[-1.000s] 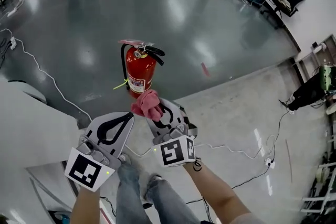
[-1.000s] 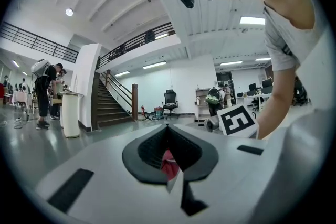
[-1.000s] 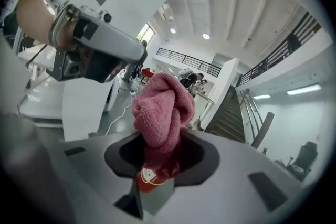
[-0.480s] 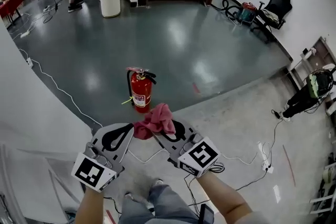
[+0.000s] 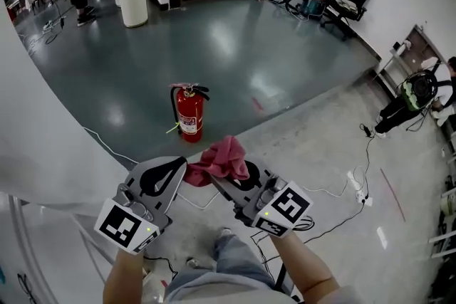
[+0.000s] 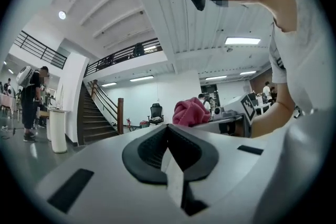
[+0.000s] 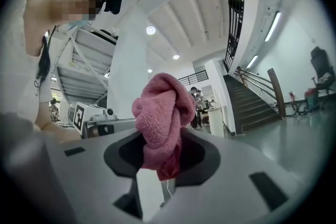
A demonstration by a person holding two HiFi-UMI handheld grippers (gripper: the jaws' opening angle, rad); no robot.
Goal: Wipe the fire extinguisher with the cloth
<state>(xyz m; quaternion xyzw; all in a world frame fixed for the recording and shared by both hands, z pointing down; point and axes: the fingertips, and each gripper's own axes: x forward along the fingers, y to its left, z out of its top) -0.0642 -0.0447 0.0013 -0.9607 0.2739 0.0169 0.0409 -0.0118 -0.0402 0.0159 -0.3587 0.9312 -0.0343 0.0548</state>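
**A:** What could go wrong from here?

**B:** Taking it from the left: the left hand-held gripper (image 5: 179, 167) has its jaws pressed together on nothing, so it is not ready to brace anything. The red cylindrical fire extinguisher with the black handle and hose (image 5: 189, 112) stands upright and unsupported on the glossy grey floor (image 5: 285, 60). It is ahead of both tools and well apart from them. I'd judge that a hard push from 1 side could rock it or tip it over.

**A:** And the cloth?

**B:** The crumpled pink terry cloth (image 7: 163, 126) is pinched in the right hand-held gripper (image 5: 216, 179) by a lower fold only. Most of it bunches loose above the jaws, so rubbing could drag it free or let it flop over the contact spot.

**A:** How are the arms set?

**B:** Both forearms reach forward side by side, with the marker cubes nearest the person. The 2 tools angle inward so their tips converge. In the head view the cloth sits just beside the left tip, though I can't tell whether they touch.
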